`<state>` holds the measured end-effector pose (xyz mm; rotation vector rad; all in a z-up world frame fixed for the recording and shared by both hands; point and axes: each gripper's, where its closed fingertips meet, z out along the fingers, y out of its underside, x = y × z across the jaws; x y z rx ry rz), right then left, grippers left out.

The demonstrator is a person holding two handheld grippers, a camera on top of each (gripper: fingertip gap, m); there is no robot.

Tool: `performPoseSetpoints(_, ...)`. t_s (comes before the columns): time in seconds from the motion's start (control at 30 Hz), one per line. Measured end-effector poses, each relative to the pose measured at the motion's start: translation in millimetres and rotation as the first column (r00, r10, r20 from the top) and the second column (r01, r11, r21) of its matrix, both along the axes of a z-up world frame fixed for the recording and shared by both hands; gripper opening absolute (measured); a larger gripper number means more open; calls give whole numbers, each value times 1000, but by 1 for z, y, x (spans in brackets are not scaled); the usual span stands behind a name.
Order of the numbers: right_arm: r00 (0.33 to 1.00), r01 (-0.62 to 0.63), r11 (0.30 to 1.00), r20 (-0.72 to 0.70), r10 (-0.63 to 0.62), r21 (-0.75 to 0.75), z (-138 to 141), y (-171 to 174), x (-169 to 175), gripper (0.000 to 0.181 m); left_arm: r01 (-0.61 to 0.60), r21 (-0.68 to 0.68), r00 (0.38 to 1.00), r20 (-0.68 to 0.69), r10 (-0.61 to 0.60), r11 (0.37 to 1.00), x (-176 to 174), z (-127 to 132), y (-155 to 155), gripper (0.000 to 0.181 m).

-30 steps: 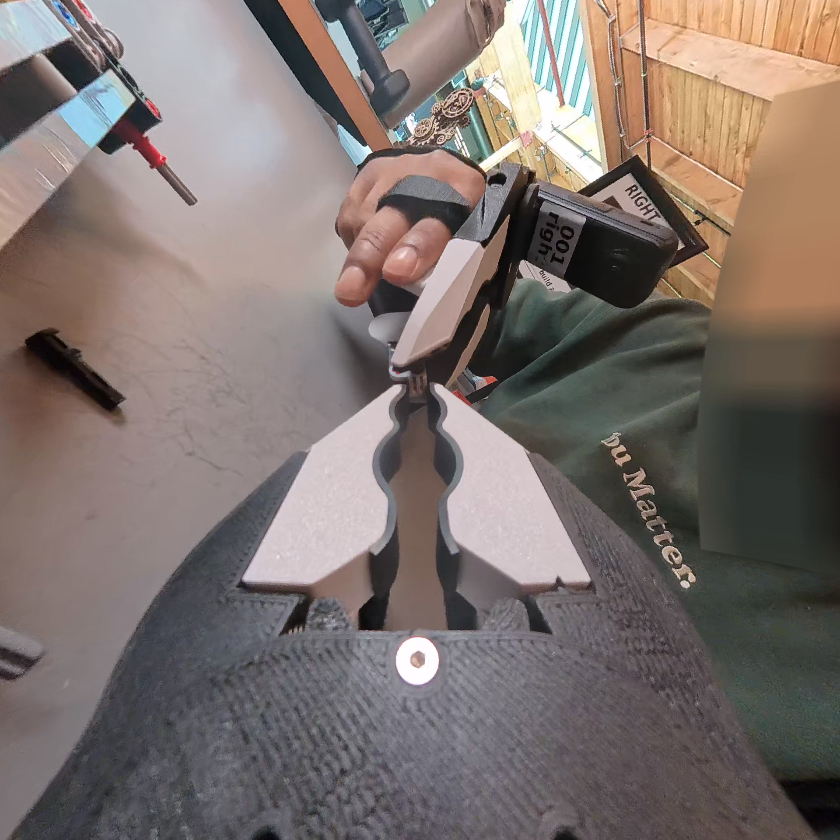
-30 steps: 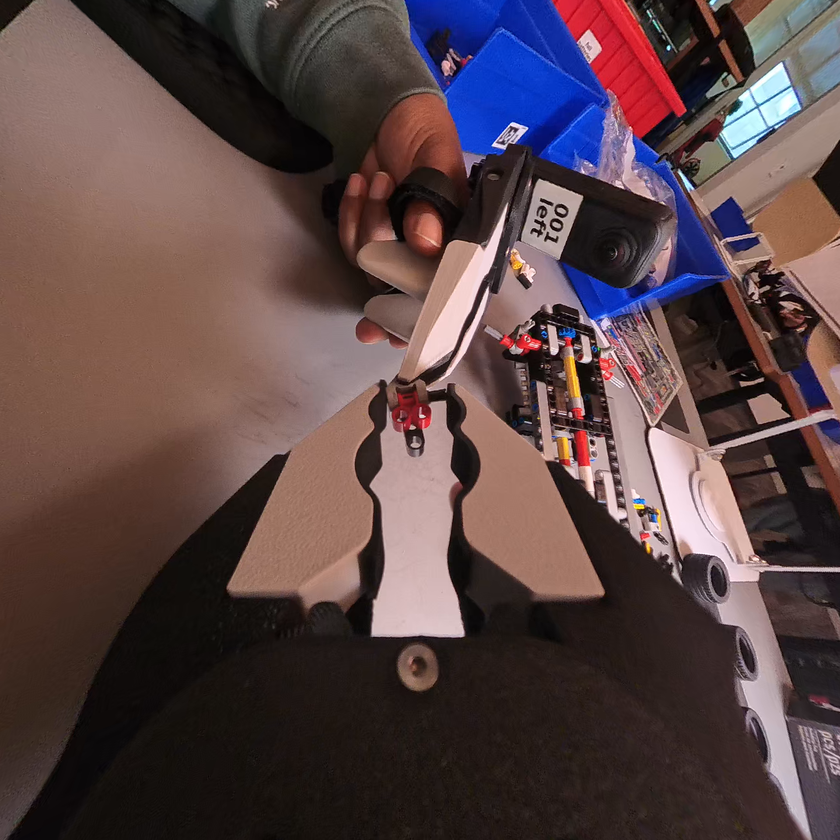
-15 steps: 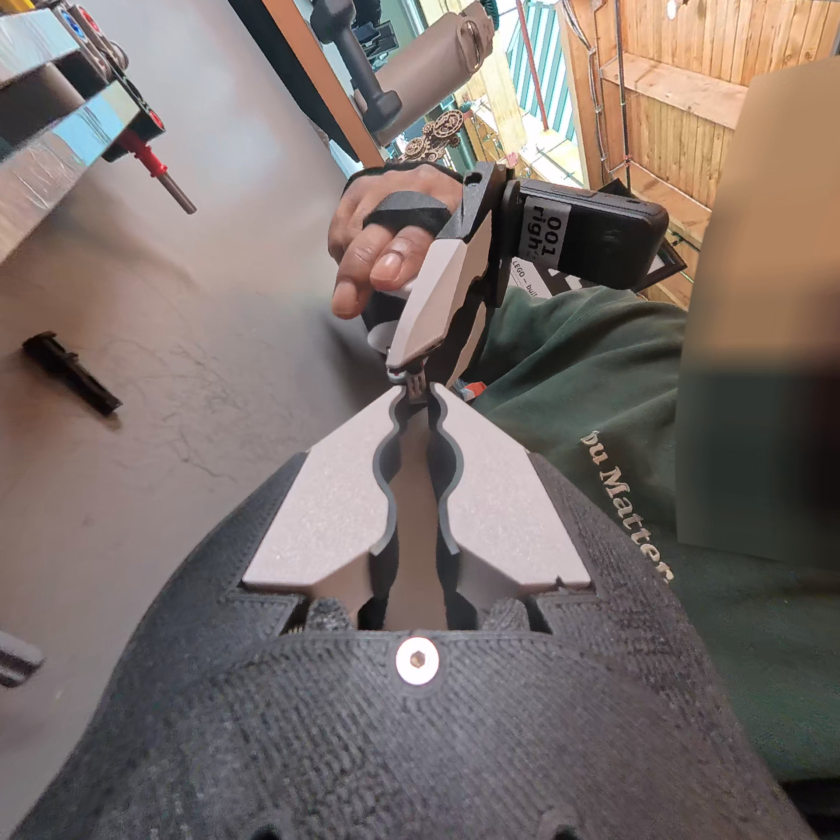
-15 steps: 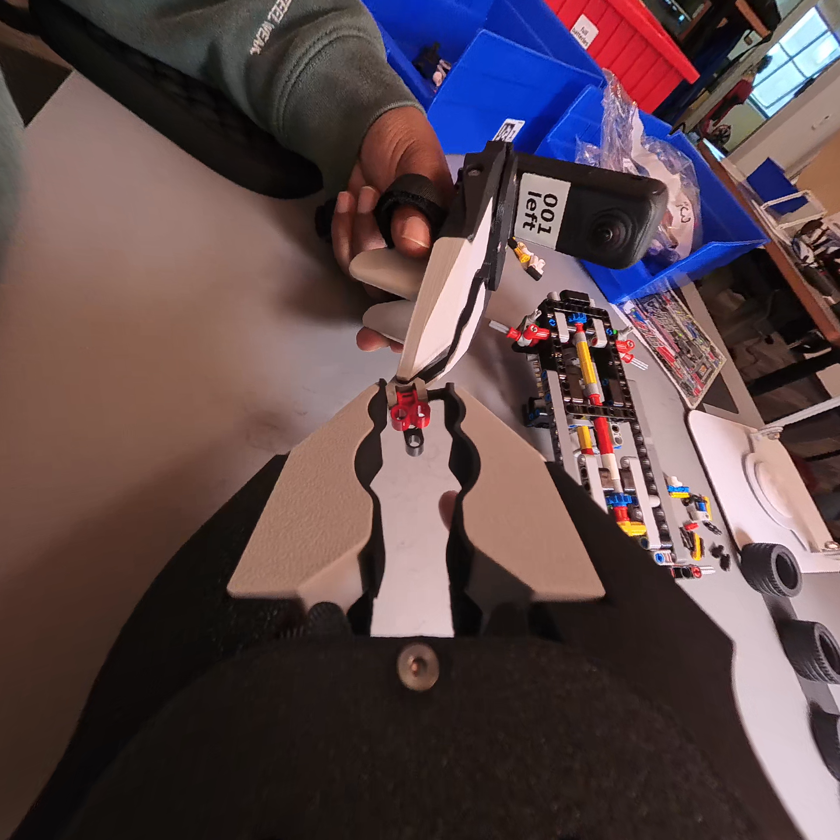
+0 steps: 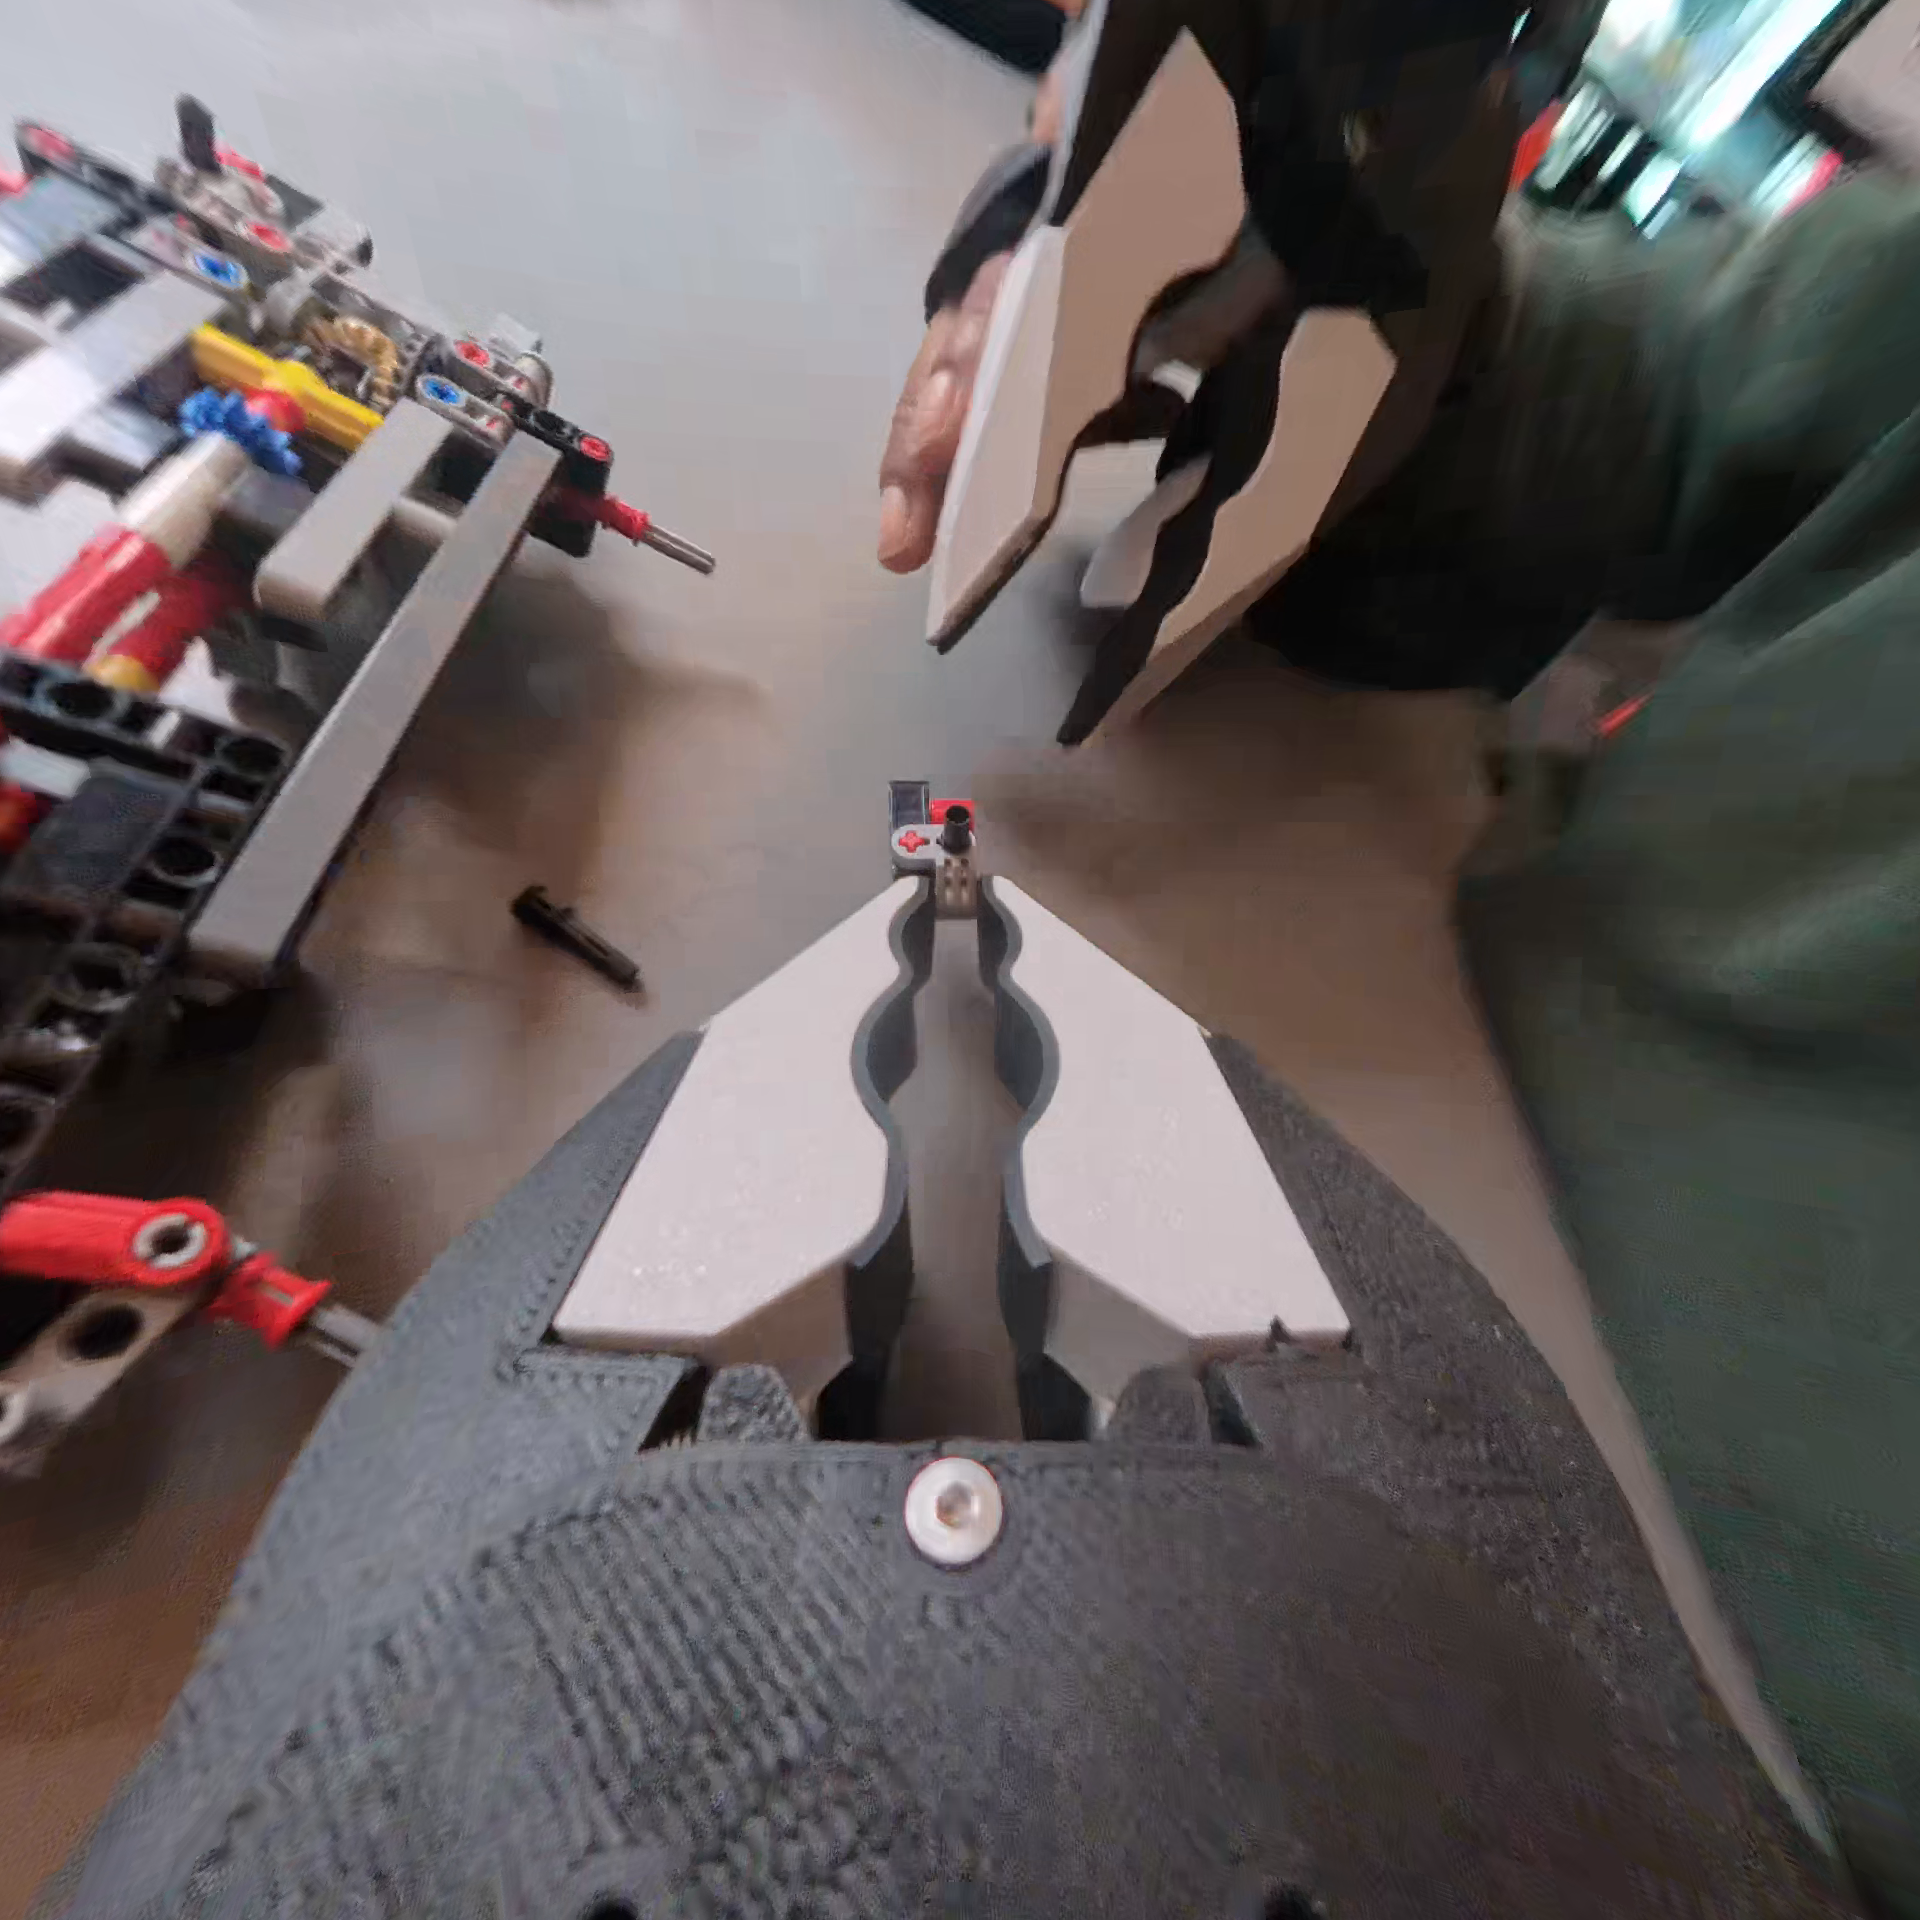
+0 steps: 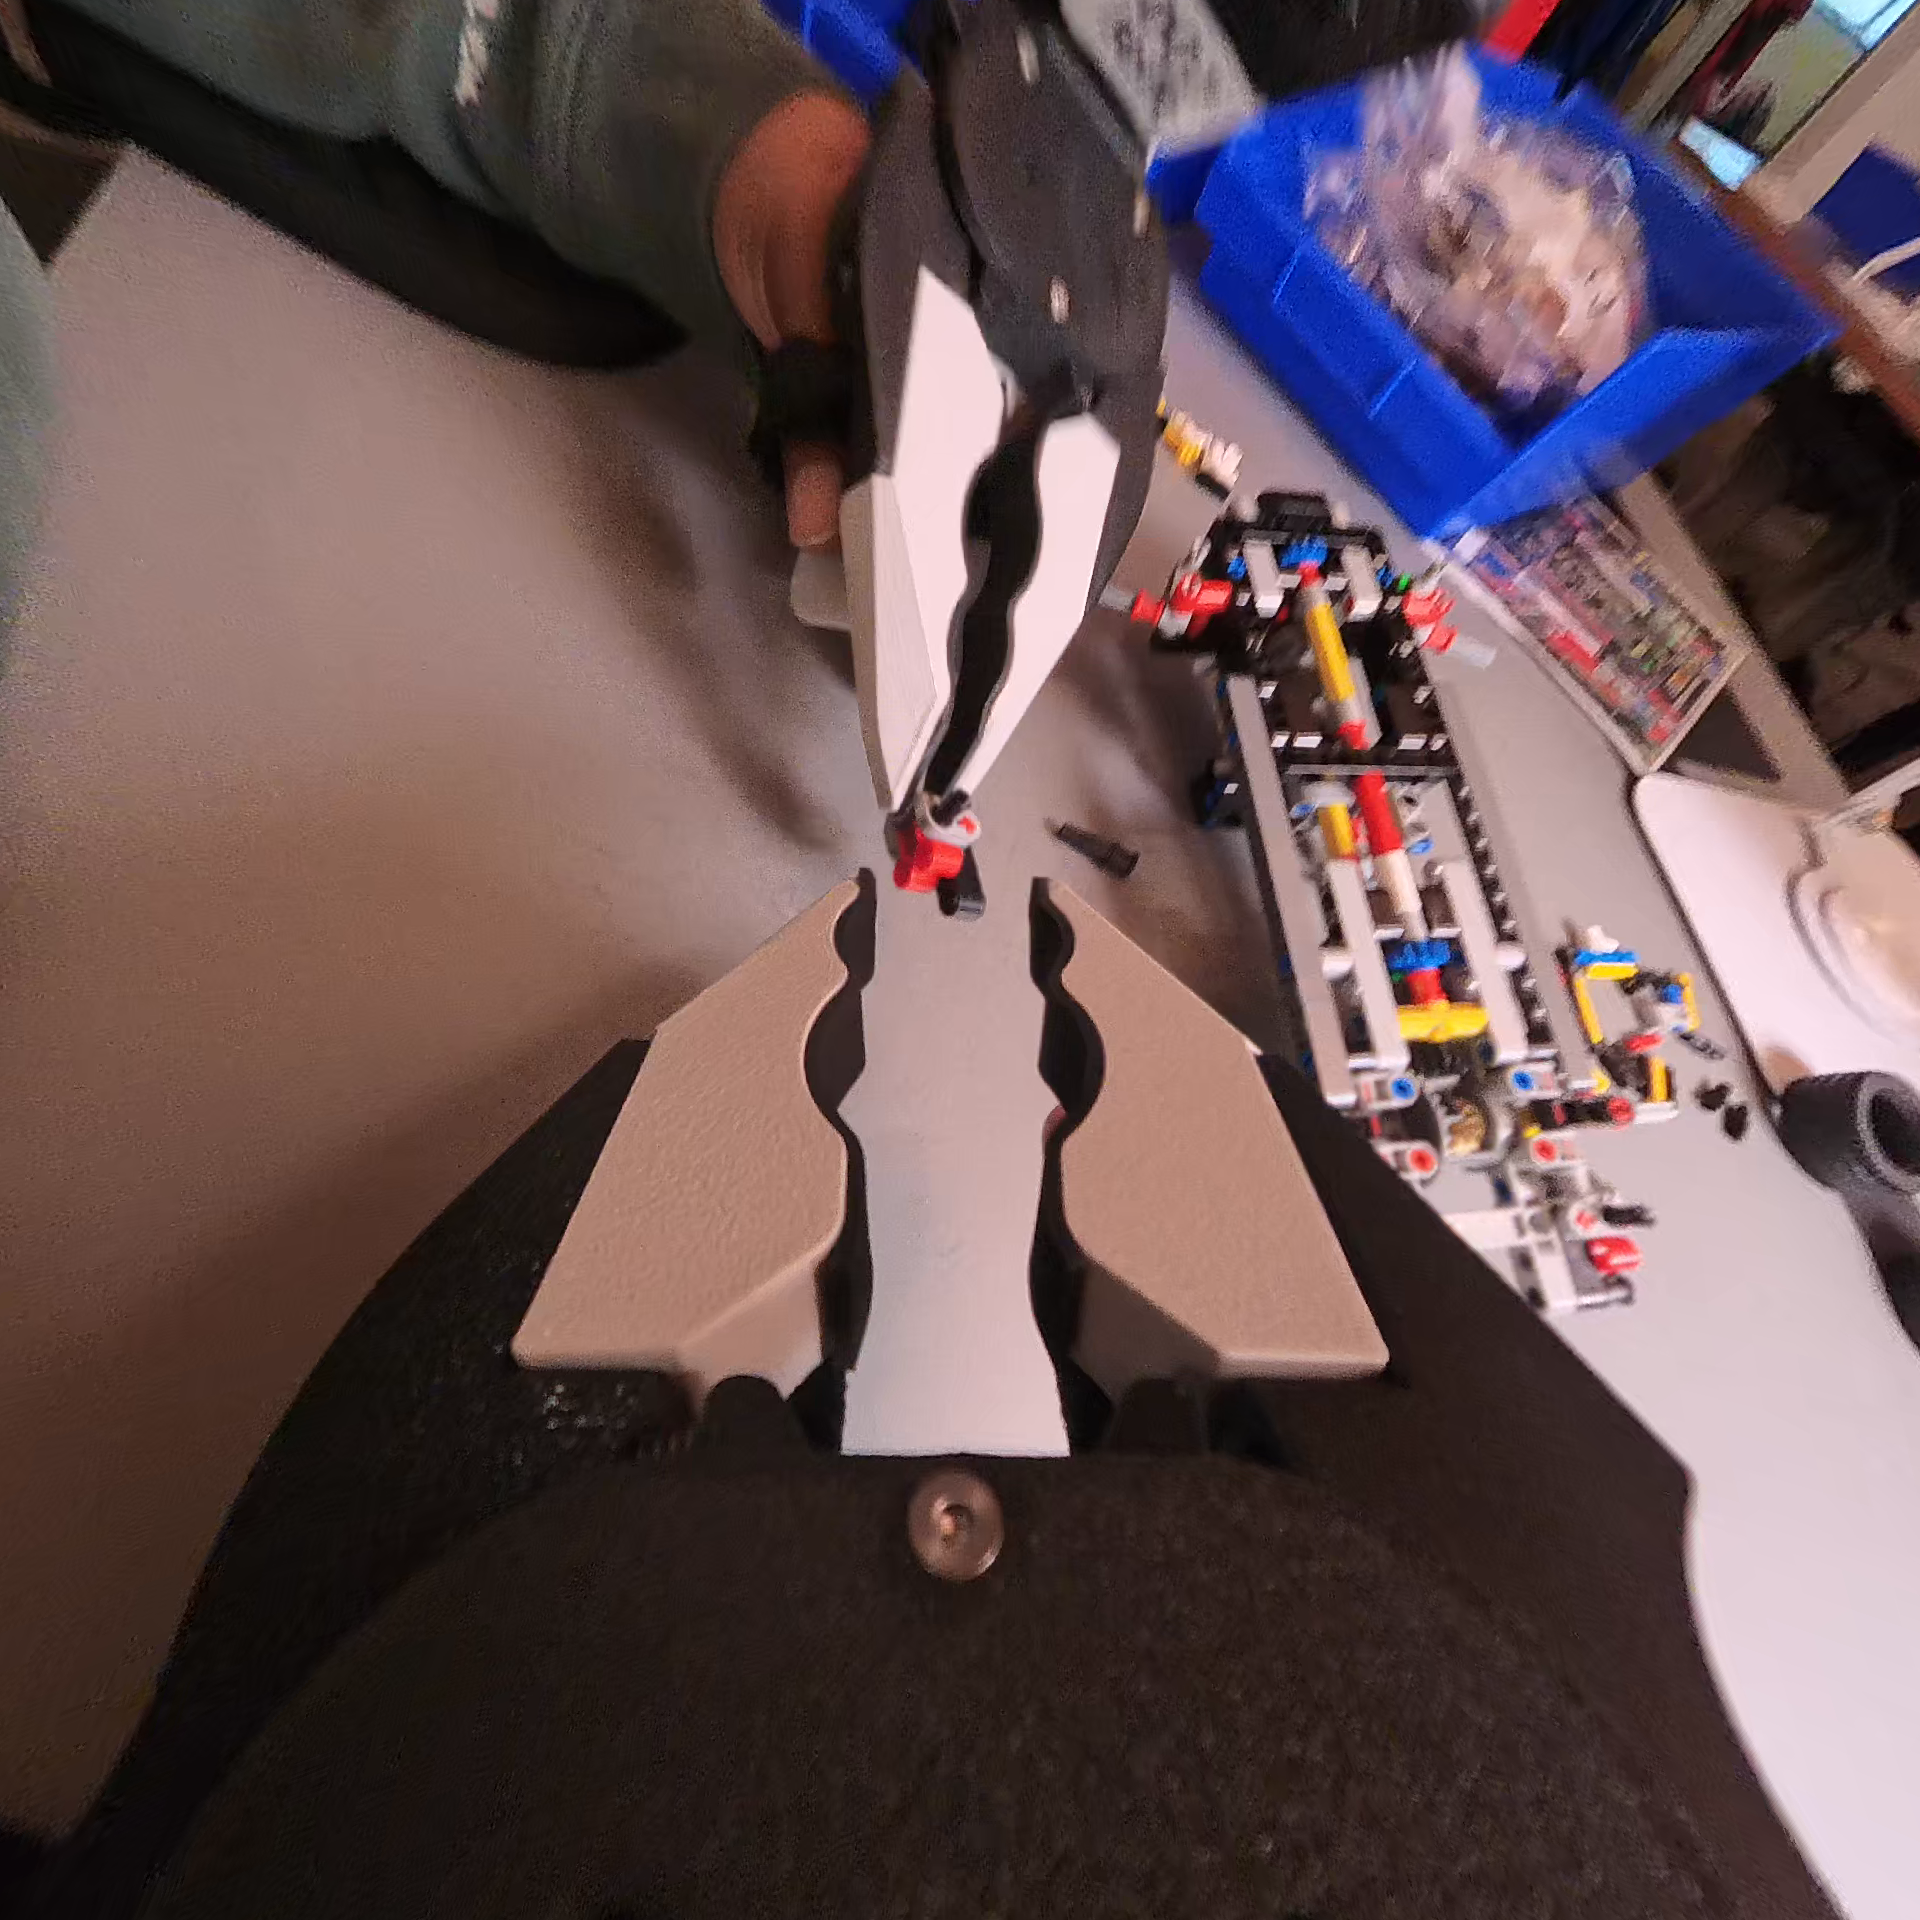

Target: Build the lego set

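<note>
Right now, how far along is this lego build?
Partly done. A long chassis with axles and gears stands assembled on the table. In hand: the left gripper pinches a small grey-and-red piece; the right gripper is open. Left: loose tyres, a black pin and small parts remain unattached.

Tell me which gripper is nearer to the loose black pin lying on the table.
Left. The left gripper, shut on the small red and grey lego piece, has its tips just beside the black pin. The right gripper, open, sits farther back from it.
</note>
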<state>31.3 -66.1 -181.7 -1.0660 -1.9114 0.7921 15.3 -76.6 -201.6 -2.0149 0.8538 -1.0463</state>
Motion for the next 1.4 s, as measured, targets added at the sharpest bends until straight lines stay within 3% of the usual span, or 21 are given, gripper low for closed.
performPoseSetpoints(0.1,997,2,1000,72,-4,23,-17,2,3,24,57,235,972,-235,0,970,-1,-11,2,6)
performPoseSetpoints(0.23,992,8,1000,126,-12,26,-30,3,3,23,107,273,934,-357,-2,956,-1,-23,0,6)
performPoseSetpoints(0.5,981,38,998,187,-45,44,-44,6,4,23,90,278,917,-398,29,956,-6,-29,6,16)
performPoseSetpoints(0.87,981,69,995,178,-81,69,-44,8,-2,22,110,315,920,-392,24,943,-2,-25,5,7)
performPoseSetpoints(1.4,964,239,968,-100,-246,-81,5,39,-9,18,190,334,916,-399,-45,923,-4,-25,12,7)
